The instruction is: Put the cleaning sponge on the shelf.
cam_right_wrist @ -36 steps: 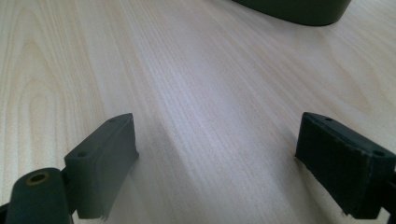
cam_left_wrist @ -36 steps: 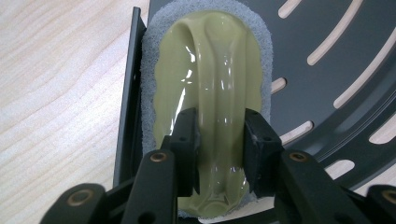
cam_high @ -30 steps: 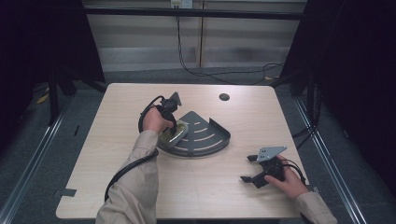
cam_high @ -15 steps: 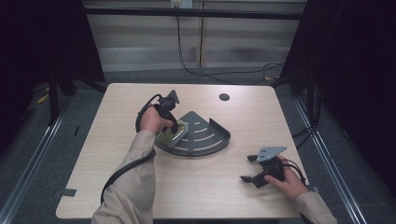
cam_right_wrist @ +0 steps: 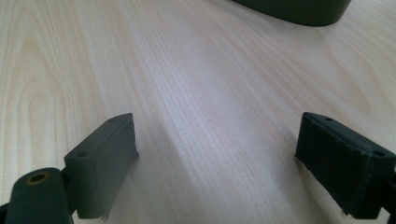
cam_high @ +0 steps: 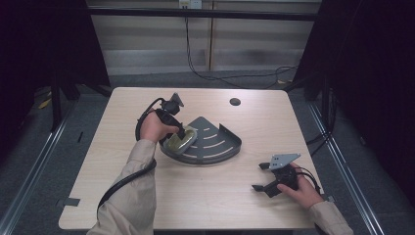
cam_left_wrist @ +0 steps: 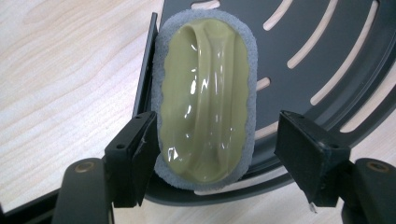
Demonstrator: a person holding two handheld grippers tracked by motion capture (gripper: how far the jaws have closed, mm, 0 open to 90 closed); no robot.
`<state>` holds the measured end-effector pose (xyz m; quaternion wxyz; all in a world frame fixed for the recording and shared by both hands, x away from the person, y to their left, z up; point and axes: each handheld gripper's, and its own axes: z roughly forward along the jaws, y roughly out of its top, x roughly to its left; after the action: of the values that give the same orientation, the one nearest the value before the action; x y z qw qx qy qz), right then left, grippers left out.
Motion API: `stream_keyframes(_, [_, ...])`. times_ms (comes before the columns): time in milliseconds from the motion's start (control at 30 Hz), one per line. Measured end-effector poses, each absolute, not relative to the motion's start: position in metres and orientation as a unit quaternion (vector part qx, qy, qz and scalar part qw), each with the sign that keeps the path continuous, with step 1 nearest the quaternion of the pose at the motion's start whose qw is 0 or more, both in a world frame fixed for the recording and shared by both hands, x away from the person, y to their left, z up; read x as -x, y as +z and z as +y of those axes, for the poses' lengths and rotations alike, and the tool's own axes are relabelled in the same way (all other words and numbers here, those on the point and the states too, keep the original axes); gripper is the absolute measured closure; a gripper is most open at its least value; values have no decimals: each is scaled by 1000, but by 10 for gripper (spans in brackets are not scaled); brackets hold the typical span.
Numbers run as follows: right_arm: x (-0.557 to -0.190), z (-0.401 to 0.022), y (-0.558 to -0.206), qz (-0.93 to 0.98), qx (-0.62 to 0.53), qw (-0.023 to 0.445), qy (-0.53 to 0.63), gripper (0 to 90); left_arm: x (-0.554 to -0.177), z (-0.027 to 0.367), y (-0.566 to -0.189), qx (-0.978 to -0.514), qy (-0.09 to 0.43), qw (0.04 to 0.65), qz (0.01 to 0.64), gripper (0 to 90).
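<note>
With jaws spread wide either side of the handled sponge (cam_left_wrist: 205, 100), left gripper (cam_left_wrist: 224, 158) poised over grey slotted corner tray (cam_high: 222, 147); sponge lying at tray's left edge. Judged: either grasp pending or release just done. Right gripper (cam_high: 266, 177) open, idle on table (cam_high: 205, 205).

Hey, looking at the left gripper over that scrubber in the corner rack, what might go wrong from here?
1. The left gripper is open, one jaw beside the sponge scrubber and the other well clear, so closing could shove it sideways.
2. The scrubber's handle looks glossy; a grip there may slip.
3. The scrubber lies at the edge of the corner rack, so a jaw may catch the rim.
</note>
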<state>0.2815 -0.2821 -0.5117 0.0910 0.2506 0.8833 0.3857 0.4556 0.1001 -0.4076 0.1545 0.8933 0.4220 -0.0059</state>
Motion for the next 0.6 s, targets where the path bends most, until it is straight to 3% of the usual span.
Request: stream_keyframes(600, [-281, -282, -512, 883, -252, 91, 386, 117, -436, 128, -404, -887, -7, 180, 425, 278])
